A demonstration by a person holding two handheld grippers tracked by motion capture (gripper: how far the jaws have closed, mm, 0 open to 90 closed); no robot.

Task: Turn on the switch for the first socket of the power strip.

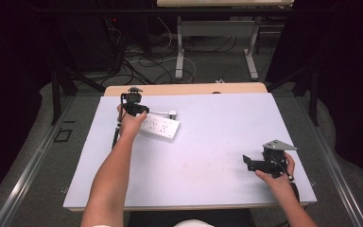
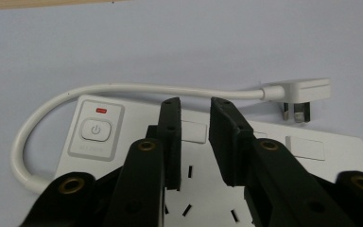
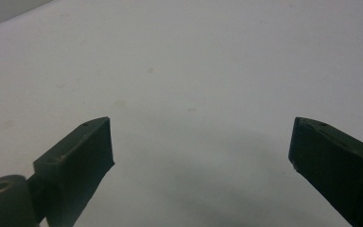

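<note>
A white power strip (image 1: 159,126) lies at the back left of the table, its short white cord (image 2: 52,101) looping round to a flat plug (image 2: 302,90) that rests on the mat beside it. The strip has a power button (image 2: 96,129) with a small red light (image 2: 100,111) above it. My left gripper (image 1: 134,109) hovers over the strip (image 2: 326,165), jaws open by a narrow gap with nothing between them (image 2: 194,106). My right gripper (image 1: 248,162) sits near the front right, wide open over bare mat (image 3: 201,137).
A pale blue-grey mat (image 1: 208,151) covers the table, with a wooden edge (image 1: 184,89) showing at the back. A corner of the strip (image 3: 9,7) appears at the top left of the right gripper view. Cables and table legs lie on the floor behind.
</note>
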